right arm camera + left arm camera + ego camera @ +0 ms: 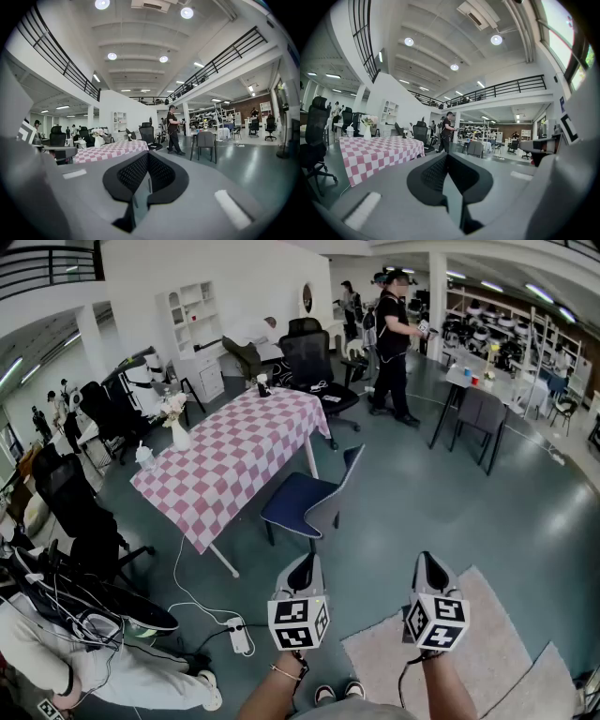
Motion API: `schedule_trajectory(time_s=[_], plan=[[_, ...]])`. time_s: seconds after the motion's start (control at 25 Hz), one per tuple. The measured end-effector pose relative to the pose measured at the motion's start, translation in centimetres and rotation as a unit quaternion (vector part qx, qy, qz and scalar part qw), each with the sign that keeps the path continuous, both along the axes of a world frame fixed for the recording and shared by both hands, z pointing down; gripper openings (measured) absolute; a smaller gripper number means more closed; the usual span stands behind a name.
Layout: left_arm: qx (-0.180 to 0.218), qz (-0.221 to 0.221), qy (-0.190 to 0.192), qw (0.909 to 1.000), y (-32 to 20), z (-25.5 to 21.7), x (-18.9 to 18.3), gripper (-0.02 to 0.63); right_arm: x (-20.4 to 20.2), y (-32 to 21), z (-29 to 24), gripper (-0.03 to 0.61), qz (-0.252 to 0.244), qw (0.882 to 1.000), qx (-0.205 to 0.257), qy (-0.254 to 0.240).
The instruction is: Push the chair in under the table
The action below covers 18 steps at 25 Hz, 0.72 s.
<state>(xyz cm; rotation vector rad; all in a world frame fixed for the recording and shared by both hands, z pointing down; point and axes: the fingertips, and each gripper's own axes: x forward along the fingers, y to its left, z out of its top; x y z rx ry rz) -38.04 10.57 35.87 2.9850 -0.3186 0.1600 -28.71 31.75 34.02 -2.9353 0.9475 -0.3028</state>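
Blue padded chair [298,502], curved back, beside the checked-cloth bench [234,451]; left gripper [302,571] and right gripper [430,568] held near level, closed, empty.

A railed mezzanine [225,55] and round ceiling lamps [112,56] overlook the grey floor [422,493].

Pink-and-white checked-cloth table [234,451] centre-left. Blue padded chair [305,502] just beside its right long edge, toward the near end. White vase of flowers [180,435] on the table's left edge. Black mesh office chair [309,362] behind the far end. White power strip [239,636] on the floor before the near corner. Left gripper [301,570] and right gripper [431,568] side by side in front, well apart from the chair. Beige rug [497,652] under the right one.
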Motion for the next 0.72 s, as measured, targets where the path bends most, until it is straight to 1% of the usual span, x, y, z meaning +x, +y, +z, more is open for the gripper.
schedule_trajectory(time_s=[0.44, 0.64, 0.72], plan=[[-0.003, 0.000, 0.000, 1.0000, -0.2, 0.2, 0.2, 0.000, 0.1, 0.4, 0.6, 0.009, 0.008, 1.000, -0.003, -0.010], [-0.002, -0.002, -0.004, 1.0000, -0.2, 0.4, 0.4, 0.000, 0.3, 0.2, 0.7, 0.011, 0.004, 1.000, 0.025, -0.008], [-0.003, -0.004, -0.005, 1.0000, -0.1, 0.5, 0.5, 0.000, 0.4, 0.2, 0.9, 0.011, 0.001, 1.000, 0.026, -0.011]])
